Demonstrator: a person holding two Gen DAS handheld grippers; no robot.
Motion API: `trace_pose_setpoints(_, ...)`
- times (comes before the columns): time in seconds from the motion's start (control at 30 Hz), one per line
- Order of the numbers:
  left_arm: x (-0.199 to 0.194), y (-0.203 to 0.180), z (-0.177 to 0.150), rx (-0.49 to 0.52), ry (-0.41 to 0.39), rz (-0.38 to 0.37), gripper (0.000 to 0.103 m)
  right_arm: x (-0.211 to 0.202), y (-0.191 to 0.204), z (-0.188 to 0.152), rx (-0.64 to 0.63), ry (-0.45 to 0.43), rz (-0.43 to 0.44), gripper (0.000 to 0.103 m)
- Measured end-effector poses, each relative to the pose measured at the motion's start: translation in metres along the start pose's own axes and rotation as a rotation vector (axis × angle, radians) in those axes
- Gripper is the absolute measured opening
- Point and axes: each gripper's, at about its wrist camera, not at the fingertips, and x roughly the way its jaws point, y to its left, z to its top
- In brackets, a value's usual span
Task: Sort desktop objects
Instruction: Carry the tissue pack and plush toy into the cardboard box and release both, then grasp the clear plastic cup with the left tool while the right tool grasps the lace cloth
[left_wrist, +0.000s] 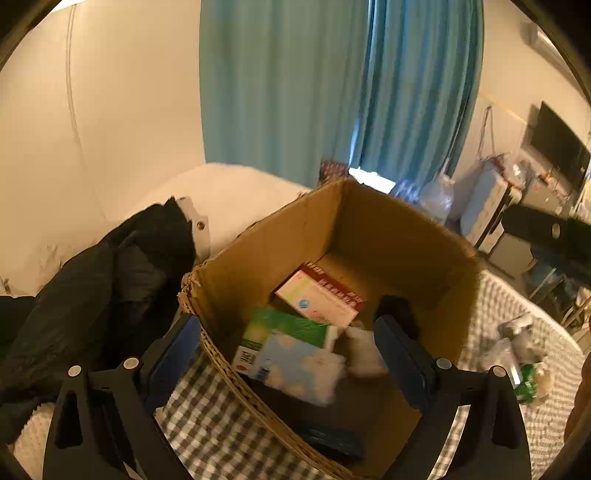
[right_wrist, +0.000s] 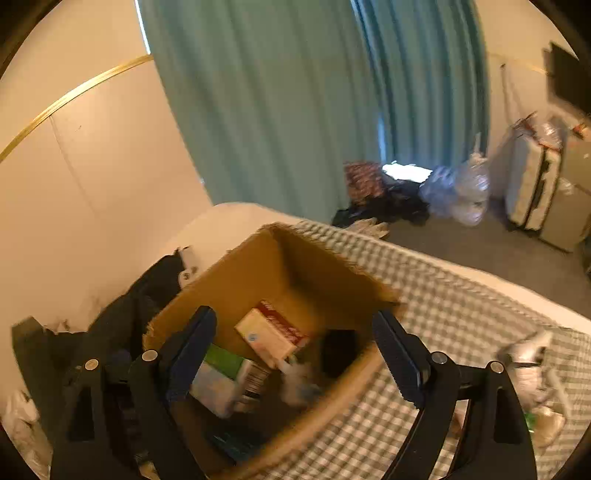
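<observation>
Both the left gripper (left_wrist: 288, 354) and right gripper (right_wrist: 295, 354) hang spread and empty over the cardboard box (left_wrist: 388, 229) on the checked cloth (left_wrist: 199, 417).

Packets (left_wrist: 317, 299) inside box (left_wrist: 388, 229)

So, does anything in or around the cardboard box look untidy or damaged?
The cardboard box has ragged, torn top edges. Inside, the packets lie tilted, one over another. Crumpled wrappers lie loose on the checked cloth beside it.
</observation>
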Motion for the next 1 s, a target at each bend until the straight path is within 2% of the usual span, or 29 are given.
trace_pose_setpoints(0.17,-0.049,-0.031,-0.003,0.023,-0.055,-0.033,0.101,-0.057,-0.021,-0.019,-0.026,-0.048,-0.069,0.087)
trace_pose_setpoints(0.23,-0.072,-0.049,-0.006,0.038,-0.084,-0.052,0.103,-0.082,-0.033,-0.031,-0.026,-0.055,-0.098,0.091)
trace_pose_setpoints(0.33,-0.102,-0.078,-0.014,0.065,-0.115,-0.072,0.103,-0.117,-0.056,-0.051,-0.013,-0.073,-0.144,0.092)
trace_pose_setpoints(0.47,-0.128,-0.124,-0.037,0.115,-0.112,-0.128,0.103,-0.156,-0.088,-0.080,0.007,-0.072,-0.215,0.092)
trace_pose_setpoints(0.63,-0.142,-0.168,-0.077,0.153,-0.088,-0.129,0.103,-0.199,-0.133,-0.126,0.055,-0.074,-0.274,0.092)
trace_pose_setpoints(0.73,-0.152,-0.191,-0.101,0.171,-0.084,-0.138,0.103,-0.213,-0.158,-0.164,0.087,-0.062,-0.337,0.092)
trace_pose_setpoints(0.8,-0.155,-0.202,-0.112,0.184,-0.076,-0.145,0.103,-0.215,-0.176,-0.192,0.134,-0.041,-0.348,0.092)
trace_pose_setpoints(0.9,-0.156,-0.218,-0.125,0.198,-0.063,-0.137,0.103,-0.208,-0.202,-0.230,0.213,-0.018,-0.345,0.092)
trace_pose_setpoints(1.0,-0.151,-0.229,-0.137,0.213,-0.044,-0.140,0.103,-0.198,-0.221,-0.255,0.231,0.033,-0.381,0.092)
